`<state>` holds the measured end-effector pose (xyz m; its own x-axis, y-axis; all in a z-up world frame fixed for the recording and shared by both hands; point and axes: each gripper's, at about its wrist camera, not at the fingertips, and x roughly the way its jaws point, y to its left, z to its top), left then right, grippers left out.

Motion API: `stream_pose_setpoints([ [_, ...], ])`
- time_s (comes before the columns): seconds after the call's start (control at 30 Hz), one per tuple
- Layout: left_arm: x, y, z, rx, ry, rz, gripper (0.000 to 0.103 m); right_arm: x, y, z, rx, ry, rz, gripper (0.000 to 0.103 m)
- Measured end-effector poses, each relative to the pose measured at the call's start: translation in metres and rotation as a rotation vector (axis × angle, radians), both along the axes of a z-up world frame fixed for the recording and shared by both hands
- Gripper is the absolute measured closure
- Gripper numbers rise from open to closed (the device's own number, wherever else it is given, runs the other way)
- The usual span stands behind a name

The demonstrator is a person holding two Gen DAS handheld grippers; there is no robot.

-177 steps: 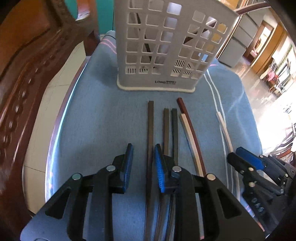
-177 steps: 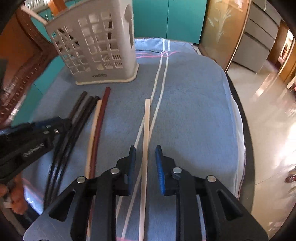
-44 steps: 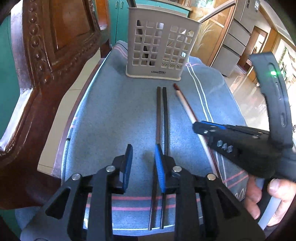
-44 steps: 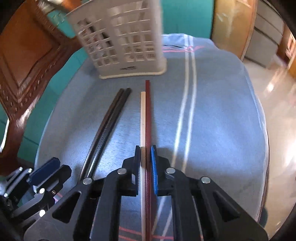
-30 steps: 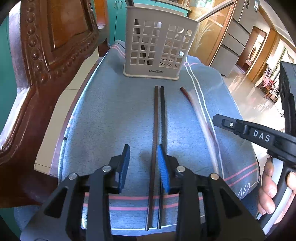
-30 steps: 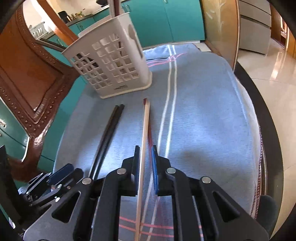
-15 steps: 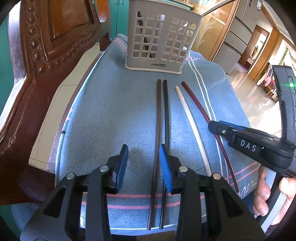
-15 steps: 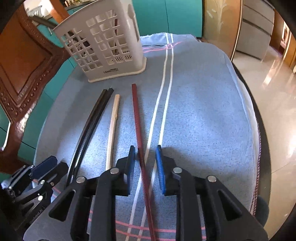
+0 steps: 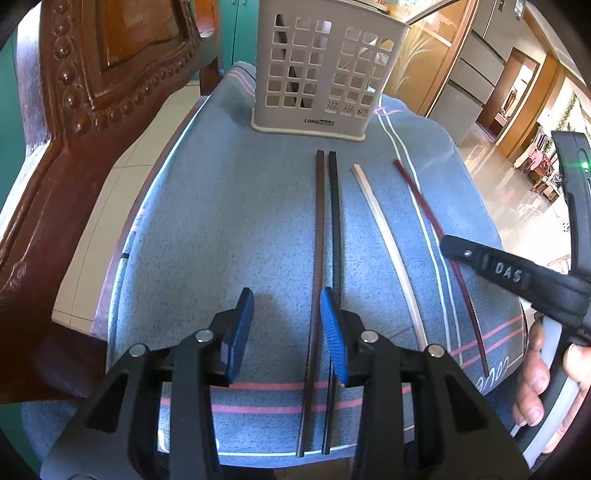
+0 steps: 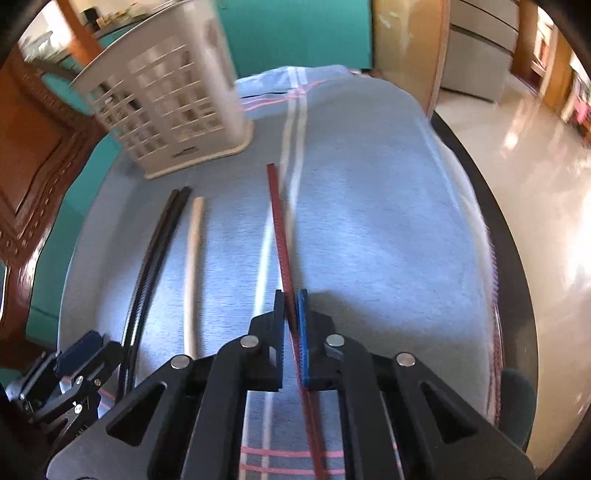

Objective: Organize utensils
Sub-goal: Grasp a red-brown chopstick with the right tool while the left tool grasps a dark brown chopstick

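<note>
A grey slotted utensil basket (image 9: 321,70) stands at the far end of the blue towel (image 9: 229,229); it also shows in the right wrist view (image 10: 173,110). Two dark chopsticks (image 9: 325,236) lie side by side, a pale wooden chopstick (image 9: 384,229) to their right, a dark red chopstick (image 9: 432,218) further right. My left gripper (image 9: 286,325) is open over the near part of the dark pair (image 10: 155,254). My right gripper (image 10: 291,314) is shut on the red chopstick (image 10: 279,221). The pale chopstick (image 10: 192,266) lies left of it.
A carved wooden chair back (image 9: 92,110) rises close on the left. The towel covers a round table with a dark rim (image 10: 517,280), tiled floor beyond on the right. Teal cabinets (image 10: 295,33) stand behind the basket.
My right gripper has closed on the red chopstick, which now sits further right, apart from the pale one. My left gripper has stayed open over the dark pair.
</note>
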<state>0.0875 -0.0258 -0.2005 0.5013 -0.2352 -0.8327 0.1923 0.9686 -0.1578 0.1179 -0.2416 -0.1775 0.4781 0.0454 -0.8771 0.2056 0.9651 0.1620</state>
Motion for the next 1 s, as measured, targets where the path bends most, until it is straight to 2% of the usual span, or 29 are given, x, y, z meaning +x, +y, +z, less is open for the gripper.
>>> stream_pose_setpoints([
  [0.1, 0.000, 0.000, 0.000, -0.001, 0.004, 0.001, 0.064, -0.005, -0.011, 0.001, 0.032, 0.023, -0.040, 0.096],
  [0.27, 0.000, 0.000, 0.000, -0.001, 0.004, 0.000, 0.063, -0.015, -0.015, 0.004, 0.060, 0.053, -0.029, 0.096],
  [0.37, 0.001, 0.000, 0.000, -0.001, 0.004, -0.001, 0.063, -0.018, -0.014, 0.009, 0.091, 0.011, 0.004, 0.095],
  [0.57, 0.002, 0.006, 0.004, -0.018, -0.003, 0.013, 0.063, -0.013, -0.010, 0.020, 0.046, -0.042, 0.028, 0.091],
  [0.7, 0.006, 0.007, 0.008, -0.020, -0.013, 0.017, 0.063, -0.007, -0.008, 0.017, 0.025, -0.032, 0.049, 0.090],
  [0.87, 0.017, 0.001, 0.015, -0.025, -0.020, 0.014, 0.063, -0.001, -0.001, 0.009, -0.002, -0.009, 0.067, 0.082],
  [1.0, 0.034, -0.010, 0.012, -0.019, 0.007, -0.013, 0.063, -0.001, 0.001, 0.002, -0.009, 0.005, 0.072, 0.081],
])
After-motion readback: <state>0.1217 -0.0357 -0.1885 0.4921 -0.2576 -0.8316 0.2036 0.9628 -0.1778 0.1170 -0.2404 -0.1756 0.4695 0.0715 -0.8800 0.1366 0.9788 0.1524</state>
